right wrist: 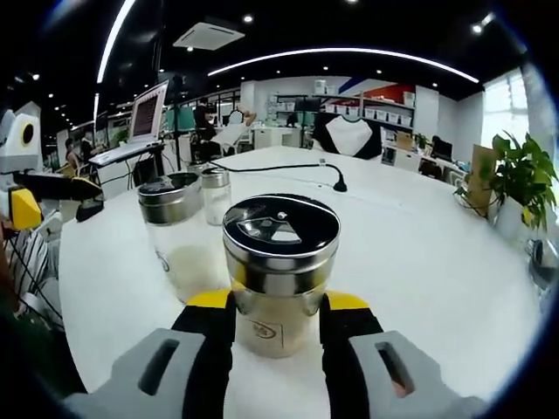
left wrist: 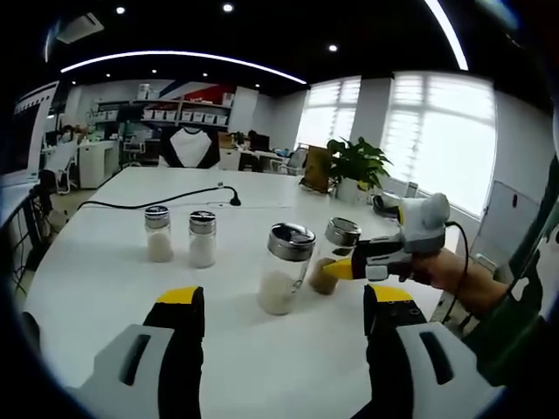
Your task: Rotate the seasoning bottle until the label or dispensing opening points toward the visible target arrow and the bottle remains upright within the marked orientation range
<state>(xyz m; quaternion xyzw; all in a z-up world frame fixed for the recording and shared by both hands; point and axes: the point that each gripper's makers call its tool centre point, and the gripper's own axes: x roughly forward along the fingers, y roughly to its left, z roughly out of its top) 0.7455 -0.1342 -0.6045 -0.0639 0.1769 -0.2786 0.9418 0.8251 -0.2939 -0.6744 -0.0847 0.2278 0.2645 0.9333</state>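
Your right gripper (right wrist: 278, 307) has its jaws clamped on the seasoning bottle (right wrist: 279, 262), upright at lower centre on the counter (right wrist: 419, 253); your left gripper (left wrist: 284, 307) hangs released; no arrow visible, alignment unjudgeable.

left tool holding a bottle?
No. In the left gripper view, the left tool is open and empty, with the nearest bottle standing beyond its tips.

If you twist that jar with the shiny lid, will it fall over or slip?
Probably not. The jar stands upright on a flat base on the table, and the right hand-held gripper has a jaw on each side. Its smooth clear wall might slip slightly. It looks like glass, so likely breakable.
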